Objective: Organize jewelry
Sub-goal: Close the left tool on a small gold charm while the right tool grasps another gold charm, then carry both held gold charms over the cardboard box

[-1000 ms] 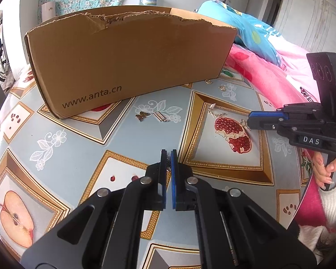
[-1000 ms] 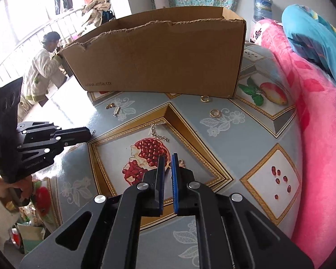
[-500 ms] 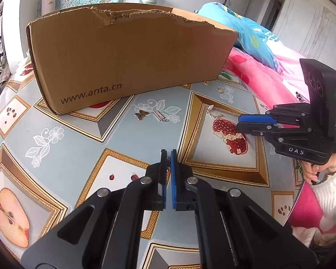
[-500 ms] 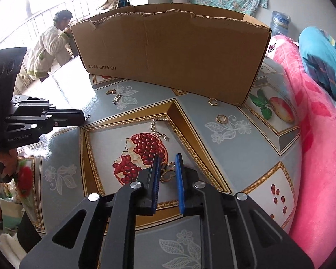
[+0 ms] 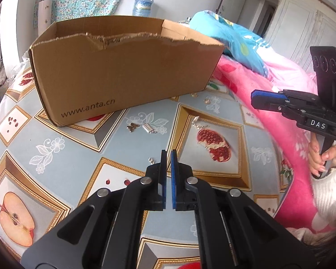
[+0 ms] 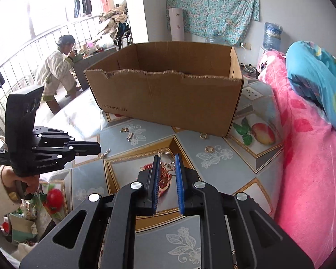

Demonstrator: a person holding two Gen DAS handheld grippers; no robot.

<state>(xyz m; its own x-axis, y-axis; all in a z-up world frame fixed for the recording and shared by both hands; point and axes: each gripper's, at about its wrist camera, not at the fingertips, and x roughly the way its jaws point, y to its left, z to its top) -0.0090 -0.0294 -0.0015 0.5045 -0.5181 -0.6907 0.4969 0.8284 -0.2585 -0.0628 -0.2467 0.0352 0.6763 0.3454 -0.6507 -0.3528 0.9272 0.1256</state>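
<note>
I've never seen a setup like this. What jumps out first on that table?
A big torn-edged brown cardboard box dominates the back of the fruit-patterned tablecloth. In front of it, the right claw pinches a gold-coloured chain piece between its blue pads, above the pomegranate picture. Small rings and clips lie loose on the cloth, and the left claw hangs shut, holding nothing.

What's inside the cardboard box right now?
Only bare inner walls of the cardboard box show from either wrist view. Its torn front wall hides the floor, so any jewelry already inside cannot be seen.
</note>
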